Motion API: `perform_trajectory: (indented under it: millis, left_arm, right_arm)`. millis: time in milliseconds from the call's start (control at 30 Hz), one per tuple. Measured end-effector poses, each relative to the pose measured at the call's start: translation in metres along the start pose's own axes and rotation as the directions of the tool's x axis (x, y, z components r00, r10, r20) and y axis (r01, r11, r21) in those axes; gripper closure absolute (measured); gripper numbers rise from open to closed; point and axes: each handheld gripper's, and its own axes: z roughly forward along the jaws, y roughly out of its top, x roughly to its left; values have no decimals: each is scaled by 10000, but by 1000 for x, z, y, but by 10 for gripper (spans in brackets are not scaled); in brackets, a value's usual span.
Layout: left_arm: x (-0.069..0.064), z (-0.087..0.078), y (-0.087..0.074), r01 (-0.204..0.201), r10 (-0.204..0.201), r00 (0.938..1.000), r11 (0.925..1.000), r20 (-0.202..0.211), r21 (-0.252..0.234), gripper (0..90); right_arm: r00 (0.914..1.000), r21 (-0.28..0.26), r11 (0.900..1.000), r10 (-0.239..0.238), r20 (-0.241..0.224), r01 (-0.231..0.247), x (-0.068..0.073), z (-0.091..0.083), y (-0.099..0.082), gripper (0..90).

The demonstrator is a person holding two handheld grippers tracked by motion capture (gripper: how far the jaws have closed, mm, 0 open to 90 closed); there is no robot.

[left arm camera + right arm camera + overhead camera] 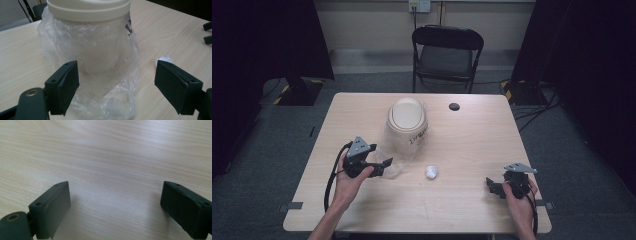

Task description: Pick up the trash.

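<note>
A jar with a cream lid (407,114) stands mid-table, wrapped in a loose clear plastic bag (398,155) with dark writing on its side. My left gripper (384,166) hovers at the bag's near left side, pointing right. In the left gripper view the jar (95,45) fills the top and the crinkled bag (112,95) lies between my left gripper's (117,75) wide-apart jaws; the pads do not press on it. A small white crumpled wad (432,172) lies to the right of the bag. My right gripper (492,187) rests open near the table's front right, over bare wood (116,192).
The light wooden table (362,110) has a black round grommet (454,106) near its far edge. A black folding chair (447,55) stands behind the table. The right gripper's jaws (207,32) appear far off in the left gripper view.
</note>
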Motion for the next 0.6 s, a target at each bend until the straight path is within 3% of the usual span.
perform_trajectory:
  millis: [67, 367, 600]
  left_arm:
    - [0, 5, 5, -31, 33, 9999, 10000, 168, -81, 194]
    - [1, 17, 26, -380, 383, 9990, 9992, 219, -148, 189]
    - [-1, 22, 54, -705, 718, 9971, 9965, 264, -456, 187]
  right_arm:
    - [10000, 3, 10000, 0, 3, 0, 0, 0, 0, 85]
    - [10000, 1, 10000, 5, 0, -5, 0, 0, 0, 85]
    - [10000, 3, 10000, 2, 3, -2, 0, 0, 0, 85]
